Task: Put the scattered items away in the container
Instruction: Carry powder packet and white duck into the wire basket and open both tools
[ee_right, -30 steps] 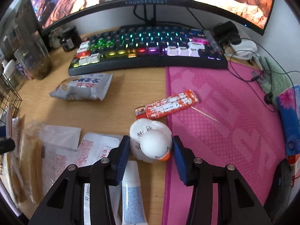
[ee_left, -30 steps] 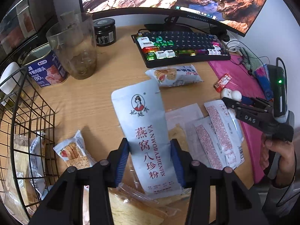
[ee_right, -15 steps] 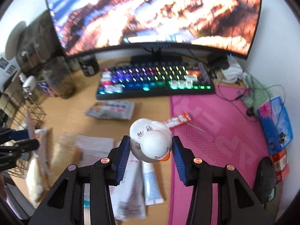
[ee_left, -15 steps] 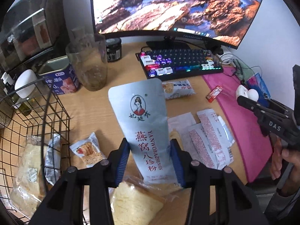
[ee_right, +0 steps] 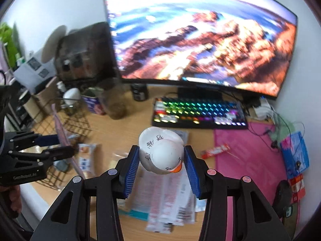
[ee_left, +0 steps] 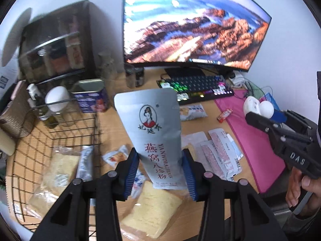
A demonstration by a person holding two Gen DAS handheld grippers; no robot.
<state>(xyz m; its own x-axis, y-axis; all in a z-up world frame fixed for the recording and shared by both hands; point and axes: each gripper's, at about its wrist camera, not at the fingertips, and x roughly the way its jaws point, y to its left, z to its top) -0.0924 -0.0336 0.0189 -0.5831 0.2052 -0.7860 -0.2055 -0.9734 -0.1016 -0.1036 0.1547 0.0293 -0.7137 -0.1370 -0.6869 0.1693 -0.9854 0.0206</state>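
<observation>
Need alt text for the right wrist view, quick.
The right claw grips a white toy duck above a wooden desk strewn with packets. Beyond are a lit keyboard, a monitor and, at left, a wire basket.

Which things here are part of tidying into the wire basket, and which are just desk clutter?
Job:
left hand-held gripper gripping silver pouch
right hand-held gripper gripping white toy duck
wire basket
loose packets
red sachet

Lying about:
monitor
keyboard
pink mat
blue tin
</observation>
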